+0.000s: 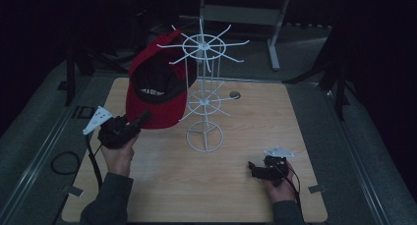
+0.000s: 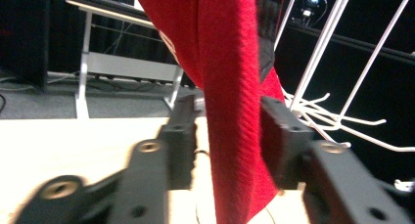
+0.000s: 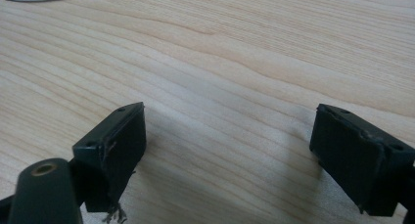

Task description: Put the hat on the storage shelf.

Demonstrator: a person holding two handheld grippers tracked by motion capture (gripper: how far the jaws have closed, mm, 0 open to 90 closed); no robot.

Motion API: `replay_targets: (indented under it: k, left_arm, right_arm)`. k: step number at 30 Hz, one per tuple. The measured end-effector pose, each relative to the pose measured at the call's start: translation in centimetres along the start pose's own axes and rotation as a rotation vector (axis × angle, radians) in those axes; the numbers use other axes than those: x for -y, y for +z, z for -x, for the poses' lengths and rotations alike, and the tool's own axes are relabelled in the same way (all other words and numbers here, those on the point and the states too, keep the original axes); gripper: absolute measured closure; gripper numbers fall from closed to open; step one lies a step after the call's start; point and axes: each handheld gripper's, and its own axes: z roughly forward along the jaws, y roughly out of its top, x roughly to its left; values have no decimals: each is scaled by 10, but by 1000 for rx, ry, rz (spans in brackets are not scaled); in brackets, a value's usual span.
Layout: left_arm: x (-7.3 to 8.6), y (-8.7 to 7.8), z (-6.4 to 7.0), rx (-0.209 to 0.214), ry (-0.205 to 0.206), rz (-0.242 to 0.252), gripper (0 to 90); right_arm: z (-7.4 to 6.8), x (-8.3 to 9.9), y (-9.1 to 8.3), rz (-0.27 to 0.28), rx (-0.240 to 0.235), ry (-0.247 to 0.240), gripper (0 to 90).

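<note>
At the near right of the wooden table [image 1: 236, 185], the right gripper [image 1: 253, 168] rests low over bare wood, jaws spread wide with nothing between them. Farther left, the left gripper [image 2: 222, 136] pinches the brim of a red cap [image 1: 157, 87]. The cap hangs on the left side of a white wire rack [image 1: 204, 102] standing mid-table.

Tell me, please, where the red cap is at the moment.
In the high view the red cap hangs at the left side of the white wire rack, with its brim between the jaws of the left hand-held gripper.
</note>
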Motion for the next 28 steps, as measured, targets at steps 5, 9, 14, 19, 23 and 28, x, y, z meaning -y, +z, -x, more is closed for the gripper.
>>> replay_targets:
  k: [5, 9, 14, 19, 23, 28]
  left_arm:
    - [-7, -4, 1, -46, 17, -1, 365]
    - [-11, -6, -2, -79, 10, -12, 286]
    - [-12, -9, -7, -103, 5, -29, 255]
    - [-9, -11, -9, -94, 14, -72, 233]
    - [-7, -13, -9, -82, 16, -97, 232]
    - [-5, -14, -10, -60, 15, -133, 254]
  right_arm:
    - [0, 0, 0, 0, -1, 0, 134]
    - [0, 0, 0, 0, -1, 1, 134]
    - [0, 0, 0, -1, -1, 2, 134]
    - [0, 0, 0, -1, -2, 2, 134]
    - [0, 0, 0, -1, -2, 2, 134]
    - [0, 0, 0, -1, -2, 2, 134]
